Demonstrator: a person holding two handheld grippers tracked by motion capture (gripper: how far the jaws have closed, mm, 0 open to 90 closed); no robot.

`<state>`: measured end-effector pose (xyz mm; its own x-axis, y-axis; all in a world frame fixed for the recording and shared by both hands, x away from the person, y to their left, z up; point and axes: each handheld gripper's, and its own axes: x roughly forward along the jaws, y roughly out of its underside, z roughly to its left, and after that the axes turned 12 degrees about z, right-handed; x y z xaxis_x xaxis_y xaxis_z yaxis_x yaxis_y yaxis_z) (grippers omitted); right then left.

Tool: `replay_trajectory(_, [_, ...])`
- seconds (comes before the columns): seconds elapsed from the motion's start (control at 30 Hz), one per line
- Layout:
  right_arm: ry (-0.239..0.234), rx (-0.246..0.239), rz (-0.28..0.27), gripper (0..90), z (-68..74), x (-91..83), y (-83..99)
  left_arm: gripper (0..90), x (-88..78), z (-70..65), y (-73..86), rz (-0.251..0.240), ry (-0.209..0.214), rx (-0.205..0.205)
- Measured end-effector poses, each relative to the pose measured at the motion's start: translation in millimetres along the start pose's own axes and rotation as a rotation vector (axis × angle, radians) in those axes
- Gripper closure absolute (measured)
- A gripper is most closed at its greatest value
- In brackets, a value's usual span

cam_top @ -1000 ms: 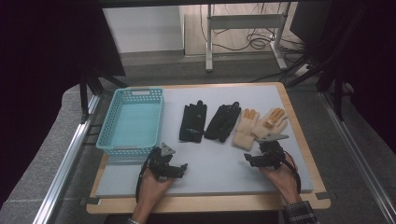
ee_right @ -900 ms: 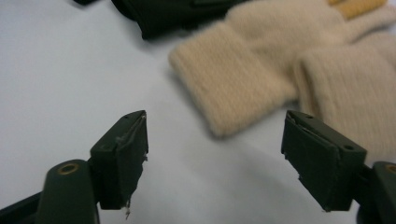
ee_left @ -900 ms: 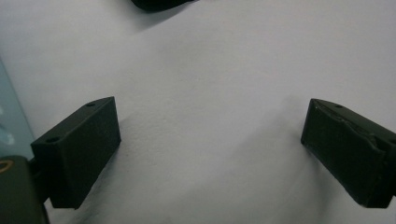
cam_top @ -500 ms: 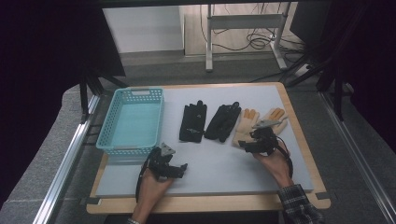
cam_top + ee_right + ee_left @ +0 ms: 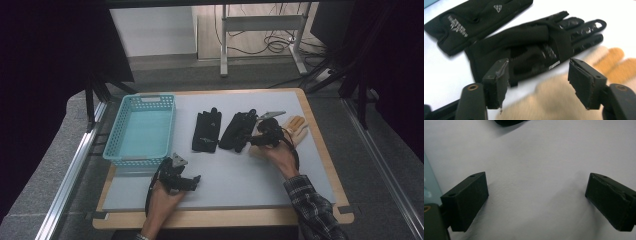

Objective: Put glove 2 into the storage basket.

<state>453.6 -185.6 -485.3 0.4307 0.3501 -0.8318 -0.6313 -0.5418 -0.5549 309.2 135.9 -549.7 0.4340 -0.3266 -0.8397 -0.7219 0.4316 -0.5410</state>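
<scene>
**Right tool spread over the tan glove**

Right of centre in the high view, the right tool [image 5: 260,136] hovers over the tan glove [image 5: 554,100], its jaws apart after a brief narrowing, pinching nothing; contact seems absent, though blur hides the edge. A black glove [image 5: 531,47] lies just above. The left tool [image 5: 536,202] rests spread on the worktop [image 5: 240,175], lower left.

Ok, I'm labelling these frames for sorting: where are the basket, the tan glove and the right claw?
basket [image 5: 113,150]: high view, its left rim.
tan glove [image 5: 298,125]: high view, its orange fingertips.
right claw [image 5: 537,86]: right gripper view, midway between its open fingertips.
</scene>
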Motion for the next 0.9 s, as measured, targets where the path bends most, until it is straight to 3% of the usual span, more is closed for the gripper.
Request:
replay_trajectory(0.13, [-0.005, 0.007, 0.010, 26.2, -2.1, 10.7, -14.4, 4.7, 0.0, 0.0, 0.0, 0.000, 0.000, 0.000])
replay_trajectory(0.33, [0.011, 0.012, 0.074, 16.7, -7.3, 39.3, -35.1, 4.7, 0.0, 0.1, 0.0, 0.000, 0.000, 0.000])
replay_trajectory(0.53, [0.024, 0.041, 0.110, 11.3, -11.2, 57.2, -44.8, 4.7, 0.0, 0.1, 0.0, 0.000, 0.001, 0.000])
replay_trajectory(0.8, [0.063, 0.023, 0.177, 14.5, -9.6, 70.5, -49.8, 4.7, 0.1, 0.0, 0.0, 0.000, 0.000, 0.000])
replay_trajectory(0.9, [0.063, 0.035, 0.168, 23.8, -10.2, 68.7, -47.0, 4.7, -0.1, 0.0, 0.0, 0.002, -0.001, 0.000])
